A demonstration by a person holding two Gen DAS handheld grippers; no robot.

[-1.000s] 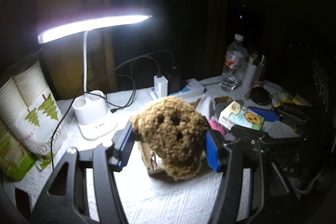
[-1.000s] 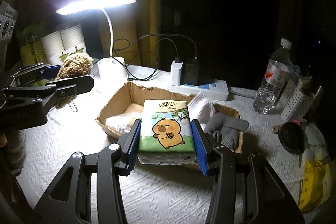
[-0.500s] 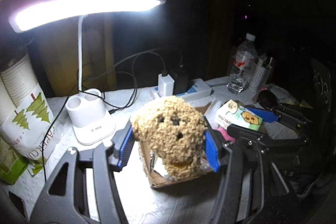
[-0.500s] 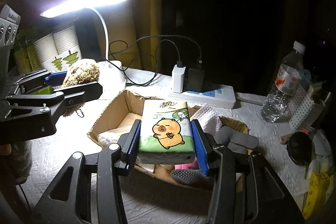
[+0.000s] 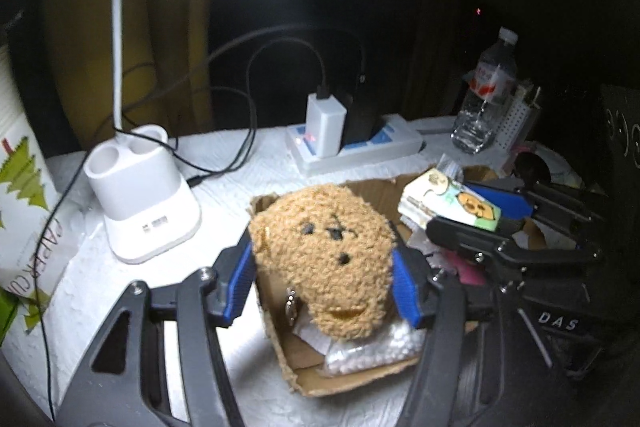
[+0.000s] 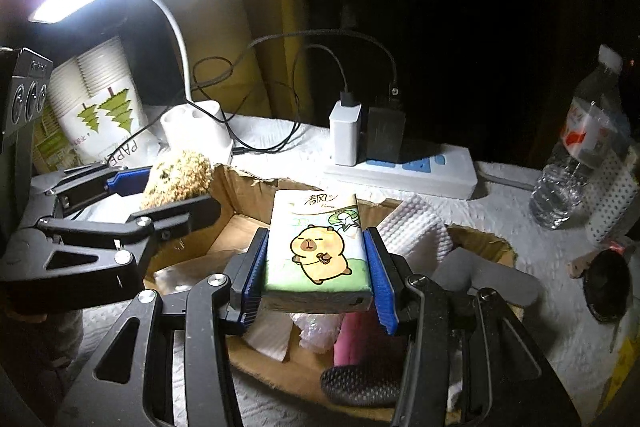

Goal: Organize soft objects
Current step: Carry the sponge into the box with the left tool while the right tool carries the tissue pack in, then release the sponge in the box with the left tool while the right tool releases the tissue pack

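Note:
My left gripper (image 5: 322,275) is shut on a curly brown plush toy head (image 5: 324,259) and holds it over the left end of an open cardboard box (image 5: 280,347). My right gripper (image 6: 316,275) is shut on a tissue pack with a capybara picture (image 6: 316,247), held above the same box (image 6: 224,183). In the right wrist view the plush (image 6: 176,179) and the left gripper (image 6: 160,195) show at left. In the left wrist view the tissue pack (image 5: 452,203) and the right gripper (image 5: 472,215) show at right. The box holds a white cloth (image 6: 416,231), a grey item (image 6: 480,267) and a pink item (image 6: 352,343).
A white desk lamp base (image 5: 144,195) stands left of the box. A power strip with chargers (image 6: 400,163) lies behind it. A water bottle (image 6: 584,147) stands at right, paper cups (image 6: 104,107) at left. A white textured cloth (image 5: 240,183) covers the table.
Both grippers moved forward and down over the box with their loads. The plush now hangs over the box's left end, and the tissue pack sits over its middle.

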